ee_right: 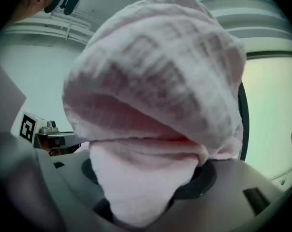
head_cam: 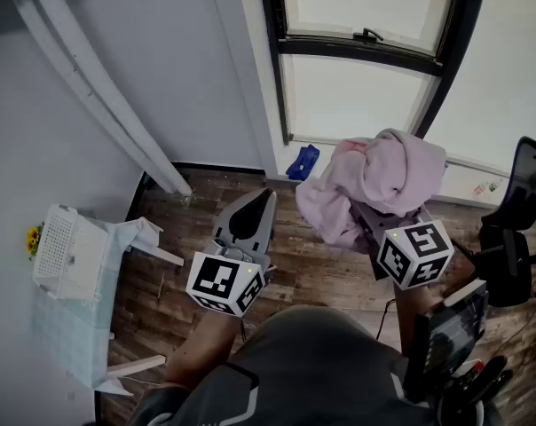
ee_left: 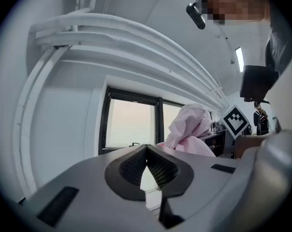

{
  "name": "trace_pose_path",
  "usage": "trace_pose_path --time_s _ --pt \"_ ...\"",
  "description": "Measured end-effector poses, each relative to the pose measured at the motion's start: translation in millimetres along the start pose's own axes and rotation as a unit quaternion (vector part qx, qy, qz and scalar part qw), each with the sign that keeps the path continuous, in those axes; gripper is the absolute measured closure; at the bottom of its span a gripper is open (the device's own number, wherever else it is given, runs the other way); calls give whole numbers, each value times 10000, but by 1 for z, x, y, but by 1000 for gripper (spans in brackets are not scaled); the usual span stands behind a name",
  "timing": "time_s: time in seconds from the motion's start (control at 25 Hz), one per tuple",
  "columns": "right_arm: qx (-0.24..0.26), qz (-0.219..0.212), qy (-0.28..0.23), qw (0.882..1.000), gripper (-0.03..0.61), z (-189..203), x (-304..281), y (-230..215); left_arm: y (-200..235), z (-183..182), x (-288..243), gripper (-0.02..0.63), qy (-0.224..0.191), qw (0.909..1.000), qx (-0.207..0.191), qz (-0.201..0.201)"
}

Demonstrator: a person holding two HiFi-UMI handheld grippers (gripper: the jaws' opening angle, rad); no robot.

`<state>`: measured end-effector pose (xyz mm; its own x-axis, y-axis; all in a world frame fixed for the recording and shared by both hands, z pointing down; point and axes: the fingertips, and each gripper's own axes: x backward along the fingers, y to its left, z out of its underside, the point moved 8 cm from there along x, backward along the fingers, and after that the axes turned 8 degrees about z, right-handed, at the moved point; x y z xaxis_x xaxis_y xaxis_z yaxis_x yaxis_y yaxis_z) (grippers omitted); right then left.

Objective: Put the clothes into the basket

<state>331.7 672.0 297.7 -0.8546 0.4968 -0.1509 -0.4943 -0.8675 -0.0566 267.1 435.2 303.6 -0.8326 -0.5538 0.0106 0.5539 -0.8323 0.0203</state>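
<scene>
At the far left of the head view, the white slotted basket (head_cam: 59,254) sits on a small table (head_cam: 68,335) covered with a pale cloth, close to the grey wall. I cannot tell whether anything lies inside it. A bit of yellow, like a flower (head_cam: 31,238), peeks out just beyond the basket's left side.

Next comes my left gripper (head_cam: 265,199), held out over the wooden floor (head_cam: 321,264), well apart from the basket. Its own view shows the jaws brought together at the tips with nothing between them, pointing toward the dark-framed window (head_cam: 366,47).

Beyond it, at the foot of the window wall, a small blue thing (head_cam: 302,161) lies on the floor.

To the right of that is the pink garment (head_cam: 379,180), bunched into a soft heap in mid-air, off the floor and far across from the basket. My right gripper (head_cam: 377,224) is clamped on it. In that gripper's view a thick fold of the cloth fills the space between the jaws, and the rest balloons up over them and blocks most of the view.

At the right edge stands a black chair (head_cam: 524,229).
</scene>
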Motion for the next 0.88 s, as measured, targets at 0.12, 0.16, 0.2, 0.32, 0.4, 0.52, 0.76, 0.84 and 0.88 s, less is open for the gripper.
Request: trace_pose_path --time_s 0.12,0.16,0.2,0.32,0.4,0.52,0.76,0.84,0.88 --pt "5 -27 -26 10000 249 -1 -2 0 6 2 4 606 -15 9998 133 -131" --pt "15 -38 -32 10000 249 -1 -2 0 7 2 5 606 -12 9997 154 -173" --pt "29 -48 -32 10000 249 -1 -3 0 8 2 5 606 -7 9997 161 -196" --pt "57 -54 -10 10000 249 0 -3 -1 7 3 4 606 -20 9998 137 -145" --pt "52 -49 -7 10000 249 0 -4 -1 8 3 3 606 -36 9998 136 -131" --pt "19 -53 -30 10000 249 2 -5 -1 9 5 5 606 -23 9997 168 -153" --pt "127 -209 -66 9997 249 0 -11 1 10 7 7 605 26 9996 197 -218" --pt "97 -340 -66 9994 249 -2 -15 5 12 6 11 606 20 9993 232 -294" --pt "90 -393 -71 9992 249 -4 -17 9 14 5 15 606 -15 9990 272 -356"
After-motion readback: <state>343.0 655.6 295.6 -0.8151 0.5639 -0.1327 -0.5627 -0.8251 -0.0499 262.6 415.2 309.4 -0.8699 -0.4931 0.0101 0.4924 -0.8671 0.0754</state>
